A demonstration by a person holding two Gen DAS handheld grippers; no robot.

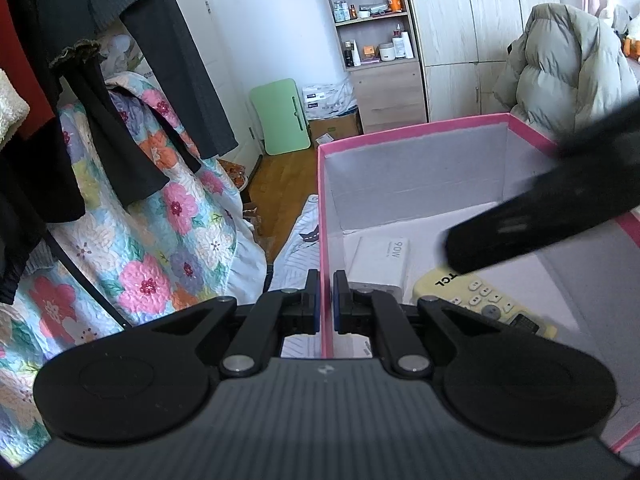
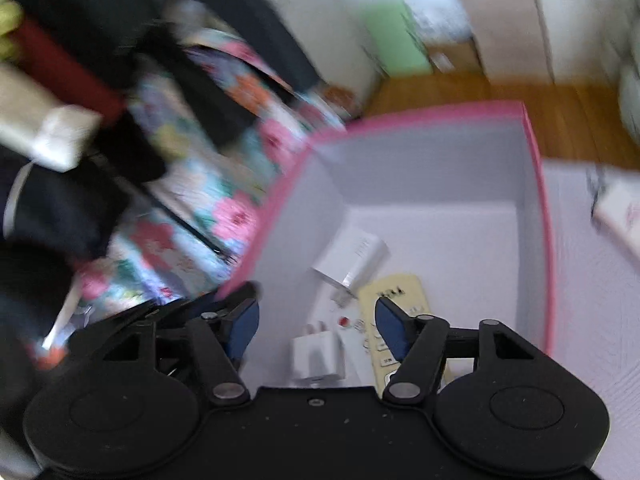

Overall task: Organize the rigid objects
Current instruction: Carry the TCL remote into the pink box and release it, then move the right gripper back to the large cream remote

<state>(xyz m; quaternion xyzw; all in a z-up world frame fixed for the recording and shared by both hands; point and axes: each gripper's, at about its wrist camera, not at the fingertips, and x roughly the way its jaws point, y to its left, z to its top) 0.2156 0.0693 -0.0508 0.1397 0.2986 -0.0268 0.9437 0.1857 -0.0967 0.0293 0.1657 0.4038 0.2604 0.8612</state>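
Already the pink-rimmed cardboard box with pale grey inner walls [image 2: 536,184] holds several rigid things, so the sorting looks well under way. On its floor lie a pale yellow plastic remote control [image 2: 394,292], a white rectangular charger block marked 90W [image 1: 380,258], and a smaller white plug adapter [image 2: 318,356] nearer the right camera. What is left outside the box cannot be judged with confidence; a blurred whitish flat item at the right edge of the right wrist view may be one more piece.

The left tool [image 1: 326,300] has its two blue-padded fingers closed on the box's near-left wall, one pad outside and one inside, apparently steadying it. The right tool [image 2: 316,320] hovers over the box interior with its fingers spread wide and nothing between them; the view is motion-blurred.

The remote's long axis runs from the near wall toward the box's middle, slightly slanted, button face up. The charger block lies flat just beside it, its prongs toward the right camera.
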